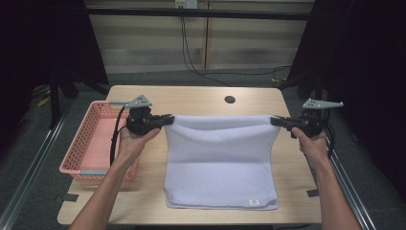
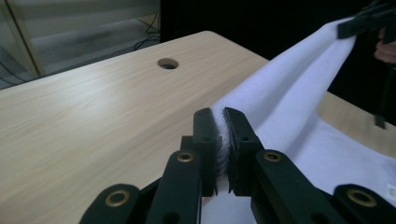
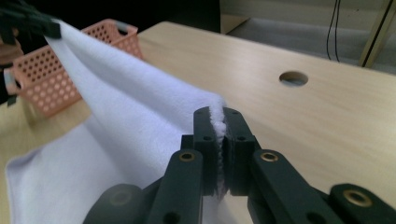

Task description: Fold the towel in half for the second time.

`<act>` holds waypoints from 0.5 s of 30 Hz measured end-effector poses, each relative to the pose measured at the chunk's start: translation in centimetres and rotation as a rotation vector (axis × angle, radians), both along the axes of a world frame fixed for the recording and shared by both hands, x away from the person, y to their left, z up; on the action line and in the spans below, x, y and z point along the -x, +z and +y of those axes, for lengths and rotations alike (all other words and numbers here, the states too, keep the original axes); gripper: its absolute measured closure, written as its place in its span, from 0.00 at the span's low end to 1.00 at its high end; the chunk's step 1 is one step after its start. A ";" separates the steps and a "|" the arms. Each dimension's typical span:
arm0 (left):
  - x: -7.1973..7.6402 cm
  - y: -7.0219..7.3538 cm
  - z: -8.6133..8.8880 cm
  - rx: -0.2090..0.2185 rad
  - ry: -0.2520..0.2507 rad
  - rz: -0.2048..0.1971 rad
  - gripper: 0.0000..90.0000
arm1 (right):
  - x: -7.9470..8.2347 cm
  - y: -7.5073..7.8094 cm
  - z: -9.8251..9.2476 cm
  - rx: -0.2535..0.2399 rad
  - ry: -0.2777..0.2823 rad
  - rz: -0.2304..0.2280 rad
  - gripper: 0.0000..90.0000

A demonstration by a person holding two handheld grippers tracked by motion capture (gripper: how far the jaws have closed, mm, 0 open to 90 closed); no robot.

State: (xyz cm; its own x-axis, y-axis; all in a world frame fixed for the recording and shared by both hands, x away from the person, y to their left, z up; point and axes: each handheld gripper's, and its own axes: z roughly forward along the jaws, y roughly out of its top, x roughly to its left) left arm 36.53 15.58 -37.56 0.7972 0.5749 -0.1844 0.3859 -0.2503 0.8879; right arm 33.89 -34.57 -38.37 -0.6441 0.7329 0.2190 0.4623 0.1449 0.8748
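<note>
A white towel (image 1: pixel 220 163) is stretched between both grippers over a wooden table (image 1: pixel 201 98). Its far edge is lifted and taut, while its near part lies on the table with a small label (image 1: pixel 254 202) at the front right corner. My left gripper (image 1: pixel 168 120) is shut on the towel's far left corner (image 2: pixel 222 128). My right gripper (image 1: pixel 274 120) is shut on the far right corner (image 3: pixel 217 119). In the left gripper view the towel (image 2: pixel 299 98) runs up to the right gripper (image 2: pixel 362 23). In the right gripper view the towel (image 3: pixel 121 112) runs off to the left gripper (image 3: pixel 44 28).
A pink perforated basket (image 1: pixel 81 148) stands on the table's left edge, close to my left forearm; it also appears as the basket (image 3: pixel 51 88) in the right gripper view. A round cable hole (image 1: pixel 230 99) sits near the table's far edge. Black curtains flank both sides.
</note>
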 end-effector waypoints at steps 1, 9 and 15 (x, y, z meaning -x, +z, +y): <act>0.8 -0.2 0.0 0.007 -0.007 -0.004 0.94 | 0.7 -0.4 0.0 0.012 0.007 0.007 0.96; 4.6 -2.3 0.6 -0.011 -0.041 -0.010 0.93 | 5.1 -2.4 -0.9 0.012 0.052 0.032 0.95; 8.1 -4.3 0.1 -0.092 -0.057 -0.017 0.93 | 8.9 -4.8 -0.2 0.059 0.103 0.071 0.95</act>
State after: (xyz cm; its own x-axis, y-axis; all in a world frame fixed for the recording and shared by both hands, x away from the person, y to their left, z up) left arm 28.46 15.65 -41.90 0.8319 0.5419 -0.1190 0.3534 -0.3523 0.8666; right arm 25.04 -34.77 -43.17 -0.7007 0.6770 0.2250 0.5029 0.2450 0.8289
